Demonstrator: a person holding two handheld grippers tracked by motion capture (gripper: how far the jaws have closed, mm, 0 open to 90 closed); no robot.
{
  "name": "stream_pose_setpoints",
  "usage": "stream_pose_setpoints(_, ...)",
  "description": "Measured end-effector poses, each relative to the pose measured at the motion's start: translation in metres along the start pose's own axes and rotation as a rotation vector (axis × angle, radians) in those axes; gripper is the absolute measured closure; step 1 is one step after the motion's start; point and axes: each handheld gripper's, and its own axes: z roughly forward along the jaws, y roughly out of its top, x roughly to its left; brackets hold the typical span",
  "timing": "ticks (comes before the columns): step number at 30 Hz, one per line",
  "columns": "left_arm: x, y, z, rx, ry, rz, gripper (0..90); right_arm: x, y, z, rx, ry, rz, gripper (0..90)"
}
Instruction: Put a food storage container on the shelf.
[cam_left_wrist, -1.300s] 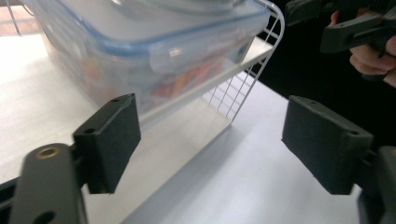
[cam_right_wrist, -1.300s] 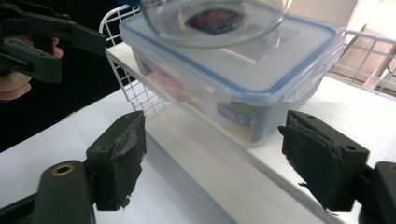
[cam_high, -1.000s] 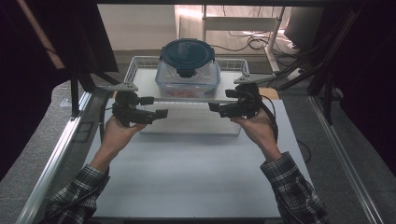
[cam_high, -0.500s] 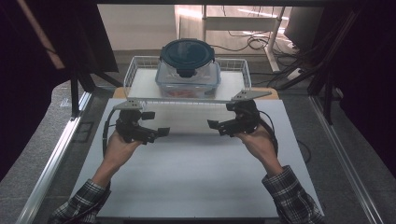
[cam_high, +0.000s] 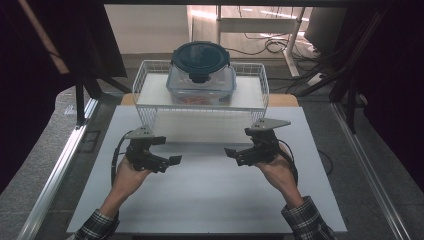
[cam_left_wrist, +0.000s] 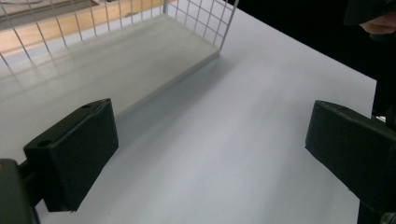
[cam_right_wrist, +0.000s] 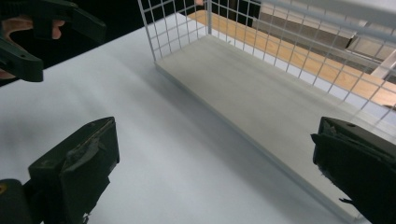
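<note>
High view: white table (cam_high: 210, 200), two hands in from the near edge, plaid sleeves. Left gripper (cam_high: 172, 161) sits near-left of centre, jaws pointing right; right gripper (cam_high: 231, 152) near-right of centre, jaws pointing left. The tips face each other, well apart, bare table between. Both sets of jaws have just been opening, with nothing between them, and both now stand released. White wire basket (cam_high: 150, 112) stands at the far side of the table, just beyond both grippers, not touched by either. Clear container (cam_high: 200, 87) with a dark round lid (cam_high: 200, 57) sits inside the basket, about centre, upright, lid on. Something orange shows through its wall, too small to tell what.

Left gripper view: left gripper (cam_left_wrist: 210, 154) has its two black jaws wide apart, white table between them, nothing gripped. Basket corner (cam_left_wrist: 196, 28) and its pale floor are at far left. The other hand shows at top right.

Right gripper view: right gripper (cam_right_wrist: 215, 163) has its jaws wide apart, empty, above the table. Basket (cam_right_wrist: 177, 28) is at far right, the pale floor's near edge running close to the right jaw. The left gripper (cam_right_wrist: 28, 44) shows at top left.
</note>
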Motion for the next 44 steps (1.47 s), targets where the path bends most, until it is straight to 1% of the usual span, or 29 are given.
stream_pose_setpoints(5,-0.004,-0.014,0.002,-0.005,-0.007,-0.005,2.0,0.002,-0.015,-0.001,-0.009,-0.01,0.009,0.0)
stream_pose_setpoints(9,-0.007,-0.027,0.004,-0.009,-0.001,-0.003,2.0,0.003,-0.024,-0.002,0.004,-0.025,-0.001,0.0)
stream_pose_setpoints(11,-0.008,-0.031,0.005,0.003,0.004,0.003,2.1,0.004,-0.03,-0.003,0.002,-0.02,0.007,0.0)
stream_pose_setpoints(13,-0.011,-0.035,0.006,0.003,0.014,0.013,2.3,0.005,-0.035,-0.004,0.007,-0.019,0.012,0.0)
stream_pose_setpoints(15,-0.014,-0.039,0.006,0.005,0.013,0.018,2.4,0.007,-0.042,-0.004,0.009,-0.02,0.017,0.0)
stream_pose_setpoints(18,-0.018,-0.047,0.006,0.009,0.022,0.027,2.4,0.009,-0.055,-0.003,0.016,-0.014,0.032,0.0)
stream_pose_setpoints(20,-0.02,-0.054,0.006,0.016,0.028,0.027,2.4,0.01,-0.061,-0.003,0.02,-0.014,0.031,0.0)
stream_pose_setpoints(24,-0.022,-0.069,0.004,0.026,0.043,0.021,2.4,0.012,-0.074,-0.008,0.016,-0.034,0.033,0.0)
stream_pose_setpoints(29,-0.023,-0.089,0.001,0.067,0.08,0.021,2.4,0.011,-0.093,-0.013,0.012,-0.049,0.042,0.0)
stream_pose_setpoints(33,-0.023,-0.105,-0.001,0.105,0.107,0.009,2.4,0.013,-0.106,-0.011,0.044,-0.072,0.028,0.0)
stream_pose_setpoints(36,-0.022,-0.111,-0.001,0.131,0.127,0.009,2.4,0.015,-0.113,-0.008,0.068,-0.07,0.035,0.0)
stream_pose_setpoints(38,-0.02,-0.114,-0.001,0.142,0.134,0.004,2.4,0.016,-0.117,-0.005,0.092,-0.073,0.028,0.0)
stream_pose_setpoints(39,-0.019,-0.114,-0.001,0.144,0.136,0.002,2.3,0.017,-0.119,-0.003,0.107,-0.081,0.018,0.0)
stream_pose_setpoints(41,-0.018,-0.115,0.0,0.144,0.138,-0.003,2.3,0.017,-0.12,-0.001,0.12,-0.088,0.009,0.0)
stream_pose_setpoints(44,-0.017,-0.115,0.001,0.143,0.135,-0.005,2.3,0.017,-0.122,0.001,0.128,-0.091,0.016,0.0)
